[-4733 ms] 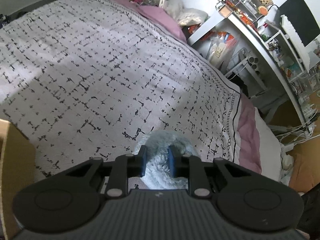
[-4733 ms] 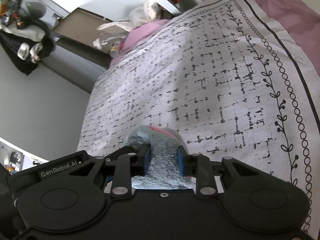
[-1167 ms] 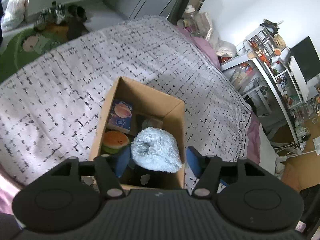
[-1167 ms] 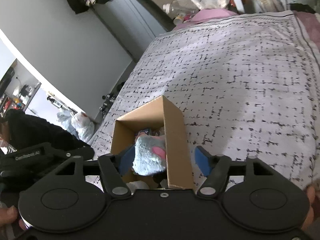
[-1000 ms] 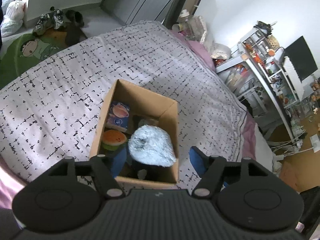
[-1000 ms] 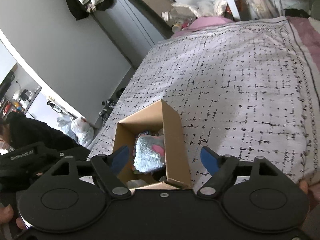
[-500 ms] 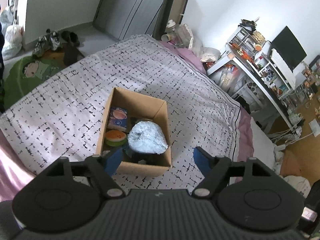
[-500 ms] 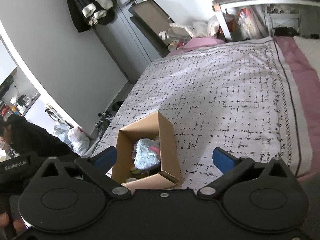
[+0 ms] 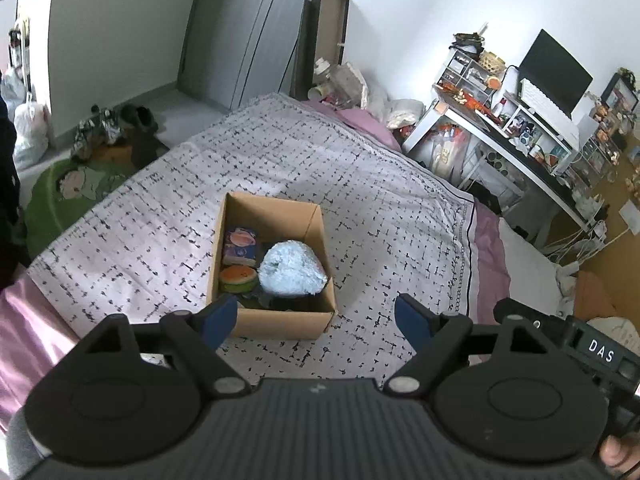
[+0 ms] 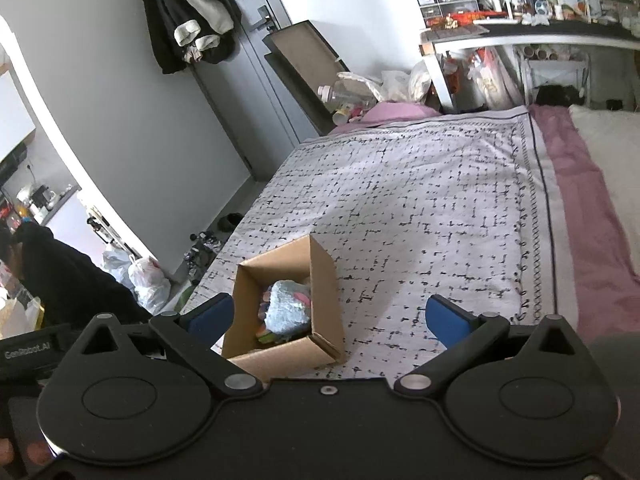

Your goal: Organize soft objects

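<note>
Left wrist view: your left gripper (image 9: 314,318) now empty, jaws opening wider, lifted back above cardboard box (image 9: 276,322). Fluffy blue plush (image 9: 291,269), clamped seconds ago, now lies inside box beside round orange toy (image 9: 238,277).

Right wrist view: your right gripper (image 10: 327,317) spread fully, nothing between pads, pulled back too. Plush sits in box on patterned bedspread (image 10: 440,200). Judgement: drop-off done; bedspread shows no further soft objects.

Home bedroom: patterned bedspread (image 9: 360,184) mid-frame, cluttered desk (image 9: 516,152) with monitor (image 9: 556,72) upper right, coats on door (image 10: 188,12) upper left.
</note>
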### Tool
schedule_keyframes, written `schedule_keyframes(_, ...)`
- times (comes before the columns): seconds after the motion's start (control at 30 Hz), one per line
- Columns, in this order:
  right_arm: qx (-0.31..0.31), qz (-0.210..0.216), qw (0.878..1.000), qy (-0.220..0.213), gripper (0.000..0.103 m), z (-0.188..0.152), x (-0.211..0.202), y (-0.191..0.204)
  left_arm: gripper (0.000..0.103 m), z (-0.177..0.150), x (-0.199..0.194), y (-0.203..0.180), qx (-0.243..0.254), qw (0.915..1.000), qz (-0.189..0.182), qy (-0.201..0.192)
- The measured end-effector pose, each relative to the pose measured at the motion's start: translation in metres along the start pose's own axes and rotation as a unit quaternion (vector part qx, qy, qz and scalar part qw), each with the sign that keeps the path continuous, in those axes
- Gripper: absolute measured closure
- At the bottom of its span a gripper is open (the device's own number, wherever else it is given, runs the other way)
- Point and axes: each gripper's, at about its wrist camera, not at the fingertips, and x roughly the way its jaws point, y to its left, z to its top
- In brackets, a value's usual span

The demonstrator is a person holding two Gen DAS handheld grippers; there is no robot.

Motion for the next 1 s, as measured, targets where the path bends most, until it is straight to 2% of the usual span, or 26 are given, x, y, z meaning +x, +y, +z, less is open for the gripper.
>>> schedule_keyframes(0.07,-0.007,-0.001,1.000,-0.002,0.000,-0.002,-0.005,0.002,0.010,-0.004,-0.008,-0.004,0.010,0.9998,0.012,-0.010)
schedule_keyframes(0.33,-0.033,-0.013,0.999,-0.009,0.000,-0.013,-0.026,0.006,0.007,-0.019,-0.029,-0.012,0.031,0.9987,0.028,-0.028)
schedule_keyframes(0.43,-0.046,-0.023,0.999,-0.014,0.000,-0.017,-0.031,0.009,0.001,-0.025,-0.035,-0.016,0.041,0.9981,0.033,-0.033)
schedule_keyframes(0.57,-0.060,-0.034,0.998,-0.015,0.000,-0.025,-0.034,0.011,0.001,-0.035,-0.042,-0.019,0.050,0.9969,0.042,-0.044)
schedule_keyframes(0.9,-0.073,-0.043,0.996,-0.012,0.000,-0.038,-0.040,0.005,0.001,-0.057,-0.046,-0.025,0.083,0.9938,0.060,-0.043)
schedule_keyframes(1.0,-0.075,-0.045,0.996,-0.010,0.000,-0.040,-0.042,0.002,0.001,-0.062,-0.046,-0.022,0.079,0.9934,0.067,-0.049)
